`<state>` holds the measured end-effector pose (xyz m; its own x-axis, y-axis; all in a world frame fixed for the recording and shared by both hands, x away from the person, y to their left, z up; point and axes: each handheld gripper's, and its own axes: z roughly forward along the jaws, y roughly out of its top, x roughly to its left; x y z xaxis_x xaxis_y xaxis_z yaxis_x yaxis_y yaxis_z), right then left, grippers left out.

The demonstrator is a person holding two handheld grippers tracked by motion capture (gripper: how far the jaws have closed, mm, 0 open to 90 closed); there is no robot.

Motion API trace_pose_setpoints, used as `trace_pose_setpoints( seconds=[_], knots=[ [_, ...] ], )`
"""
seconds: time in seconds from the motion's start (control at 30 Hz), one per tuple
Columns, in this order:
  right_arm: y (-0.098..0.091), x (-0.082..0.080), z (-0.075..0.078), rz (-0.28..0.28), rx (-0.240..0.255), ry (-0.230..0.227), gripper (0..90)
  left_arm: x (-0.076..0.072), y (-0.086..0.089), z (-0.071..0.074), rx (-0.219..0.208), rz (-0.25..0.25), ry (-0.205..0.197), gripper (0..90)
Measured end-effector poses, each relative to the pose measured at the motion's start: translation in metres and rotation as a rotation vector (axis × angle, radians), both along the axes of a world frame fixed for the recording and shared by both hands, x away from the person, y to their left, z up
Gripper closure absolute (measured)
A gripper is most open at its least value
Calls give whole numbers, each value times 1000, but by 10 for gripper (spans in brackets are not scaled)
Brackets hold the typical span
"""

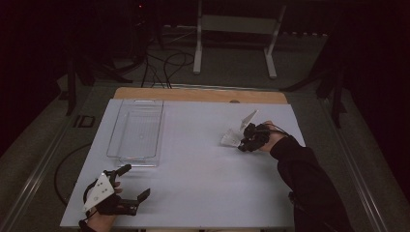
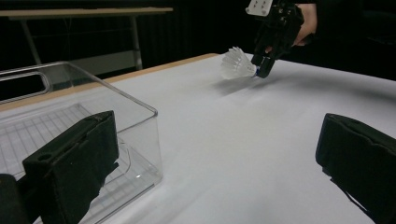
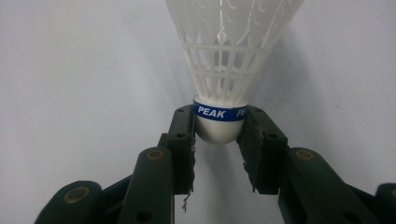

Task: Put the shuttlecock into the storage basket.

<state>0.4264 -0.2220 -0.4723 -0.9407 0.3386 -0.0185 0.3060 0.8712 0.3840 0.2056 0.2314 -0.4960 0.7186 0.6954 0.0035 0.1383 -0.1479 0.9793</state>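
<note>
while right tongs (image 3: 217,135) grip one shuttlecock (image 3: 224,70), one bin (image 1: 136,130).

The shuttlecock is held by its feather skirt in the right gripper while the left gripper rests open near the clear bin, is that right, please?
Not quite: the right gripper holds the shuttlecock by its rounded white base, at the blue band, not by the skirt, as the right gripper view shows. The left gripper does rest open near the clear bin.

- We counted one shuttlecock (image 3: 219,70), white with a blue band.
- We counted one clear plastic bin (image 1: 135,133).
- We counted two grippers: left gripper (image 1: 133,182), right gripper (image 1: 241,145).
- We counted one white table (image 1: 203,179).
- We saw one white metal stand (image 1: 237,29) behind the table.
</note>
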Motion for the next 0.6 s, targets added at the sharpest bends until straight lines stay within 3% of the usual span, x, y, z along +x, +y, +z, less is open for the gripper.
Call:
trace_pose_setpoints(
  seconds=[0.17,0.6],
  knots=[
    [2,-9,0,26,30,1,665,0,0,0,-3,1,7,0],
    [20,-42,10,163,95,-25,665,5,-7,0,12,-34,63,0]
  ],
)
